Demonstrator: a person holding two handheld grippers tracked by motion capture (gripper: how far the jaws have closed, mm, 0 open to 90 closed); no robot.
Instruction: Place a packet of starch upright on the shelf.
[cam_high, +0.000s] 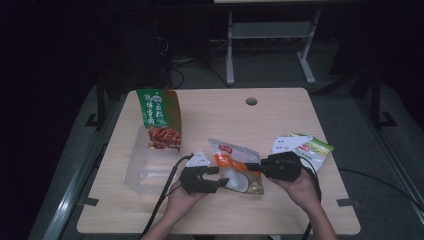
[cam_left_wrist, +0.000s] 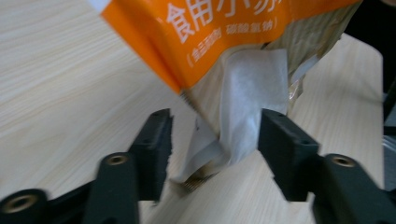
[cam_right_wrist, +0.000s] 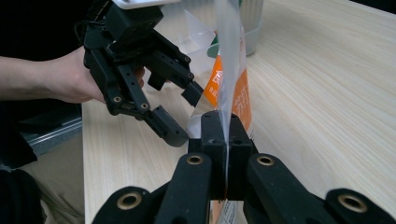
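An orange-and-white pouch (cam_high: 235, 170) is held up over the front middle of the wooden table (cam_high: 280, 120). My right gripper (cam_high: 248, 165) comes in from the right and is shut on the pouch's edge; in the right gripper view the jaws (cam_right_wrist: 225, 135) pinch the thin clear seam of the pouch (cam_right_wrist: 229, 70). My left gripper (cam_high: 220, 177) stands at the pouch's left side. In the left gripper view its jaws (cam_left_wrist: 215, 149) stand apart around the pouch's lower white corner (cam_left_wrist: 247, 93), the left pad clear of it. The left gripper (cam_right_wrist: 184, 109) shows open in the right gripper view.
A green snack bag (cam_high: 160, 120) stands in a clear plastic bin (cam_high: 145, 167) at the left. A green-and-white packet (cam_high: 307, 147) lies at the right, behind my right hand. A round cable hole (cam_high: 251, 101) is near the table's far edge.
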